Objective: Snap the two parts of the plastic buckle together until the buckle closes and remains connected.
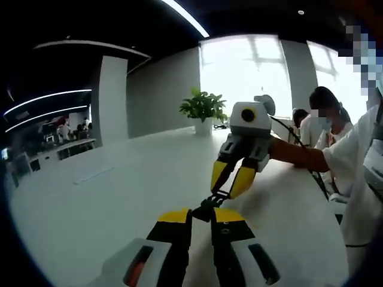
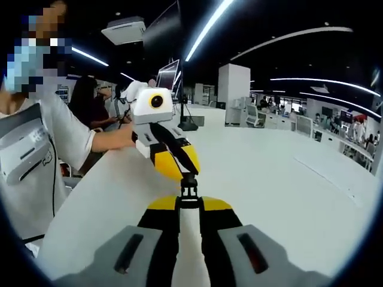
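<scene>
Buckle: small black plastic piece [image 1: 210,204], held up above the white tabletop [image 1: 119,197] between the two claws; in the right gripper view it sits at [image 2: 189,190]. Too small to tell whether its two parts are latched.
Left claw: [image 1: 201,215] yellow-tipped jaws drawn close together, tips pinching the near end of the buckle. In the right gripper view this claw [image 2: 182,167] comes in from the left, tips meeting on the far end of the buckle.
Right claw: [image 2: 189,203] jaws nearly together, clamped on its end of the buckle. In the left gripper view it [image 1: 222,190] comes in from the right, jaws angled down onto the buckle.
Person: white sleeve [image 1: 353,149] at the right edge of the left gripper view — arm reaching to the right claw.
Background: potted plant [image 1: 204,109] at the far end of the tabletop by a bright window; monitor [image 2: 168,75] behind.
</scene>
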Demonstrator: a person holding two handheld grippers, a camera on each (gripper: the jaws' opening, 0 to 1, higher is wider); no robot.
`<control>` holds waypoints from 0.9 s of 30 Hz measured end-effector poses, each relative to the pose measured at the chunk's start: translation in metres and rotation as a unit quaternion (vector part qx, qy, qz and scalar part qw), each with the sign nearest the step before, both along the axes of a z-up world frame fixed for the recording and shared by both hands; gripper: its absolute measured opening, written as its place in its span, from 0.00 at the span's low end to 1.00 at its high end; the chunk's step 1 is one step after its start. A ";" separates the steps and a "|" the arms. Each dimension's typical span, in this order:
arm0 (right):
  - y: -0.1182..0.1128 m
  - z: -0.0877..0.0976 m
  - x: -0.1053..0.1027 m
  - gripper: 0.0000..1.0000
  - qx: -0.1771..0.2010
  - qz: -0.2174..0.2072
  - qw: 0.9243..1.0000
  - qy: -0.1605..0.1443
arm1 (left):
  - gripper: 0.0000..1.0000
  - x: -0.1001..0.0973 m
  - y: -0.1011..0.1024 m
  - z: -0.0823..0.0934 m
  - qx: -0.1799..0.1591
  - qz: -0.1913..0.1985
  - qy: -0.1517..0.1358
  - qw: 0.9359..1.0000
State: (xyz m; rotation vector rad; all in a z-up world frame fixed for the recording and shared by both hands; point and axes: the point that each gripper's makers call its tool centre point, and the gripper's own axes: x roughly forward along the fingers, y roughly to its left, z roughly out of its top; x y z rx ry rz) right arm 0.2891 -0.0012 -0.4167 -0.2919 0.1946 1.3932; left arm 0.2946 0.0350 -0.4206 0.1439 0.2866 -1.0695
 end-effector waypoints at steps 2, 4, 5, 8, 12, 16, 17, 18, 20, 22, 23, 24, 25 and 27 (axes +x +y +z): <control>0.000 0.001 0.000 0.12 0.001 0.001 1.000 -0.001 | 0.12 -0.001 -0.001 0.000 0.000 -0.004 -0.001 1.000; 0.001 0.001 -0.001 0.12 0.000 0.002 1.000 -0.002 | 0.12 -0.003 -0.002 0.000 0.001 -0.007 -0.003 1.000; 0.001 0.001 -0.002 0.12 0.001 0.003 1.000 -0.002 | 0.12 -0.003 -0.003 0.000 0.001 -0.008 -0.003 1.000; 0.001 0.000 -0.001 0.12 -0.002 0.002 1.000 -0.003 | 0.12 -0.003 -0.004 -0.001 0.003 -0.008 -0.003 1.000; 0.001 -0.002 -0.001 0.12 -0.006 0.003 1.000 -0.002 | 0.12 -0.003 -0.004 -0.004 0.005 -0.010 0.001 1.000; 0.002 -0.003 -0.001 0.12 -0.007 0.002 1.000 -0.002 | 0.12 -0.003 -0.004 -0.006 0.006 -0.009 0.004 1.000; 0.002 -0.004 -0.001 0.12 -0.009 0.003 1.000 -0.001 | 0.12 -0.003 -0.004 -0.007 0.007 -0.009 0.006 1.000; 0.002 -0.006 -0.001 0.12 -0.011 0.003 1.000 0.000 | 0.12 -0.003 -0.004 -0.008 0.009 -0.010 0.008 1.000; 0.003 -0.010 -0.002 0.12 -0.016 0.004 1.000 0.003 | 0.12 -0.004 -0.005 -0.012 0.014 -0.013 0.012 1.000; 0.005 -0.014 -0.002 0.12 -0.018 0.006 1.000 0.005 | 0.12 -0.006 -0.008 -0.014 0.013 -0.020 0.018 1.000; 0.007 -0.015 -0.005 0.12 -0.018 0.013 1.000 0.014 | 0.12 -0.008 -0.009 -0.016 0.013 -0.023 0.025 0.999; 0.006 -0.021 -0.004 0.12 -0.037 0.011 0.999 0.010 | 0.12 -0.007 -0.009 -0.019 0.021 -0.022 0.022 0.999; 0.007 -0.025 -0.004 0.12 -0.045 0.010 0.999 0.005 | 0.12 -0.006 -0.009 -0.022 0.029 -0.020 0.022 0.999; 0.008 -0.030 -0.005 0.12 -0.057 0.013 0.998 0.004 | 0.12 -0.007 -0.010 -0.027 0.041 -0.023 0.024 0.999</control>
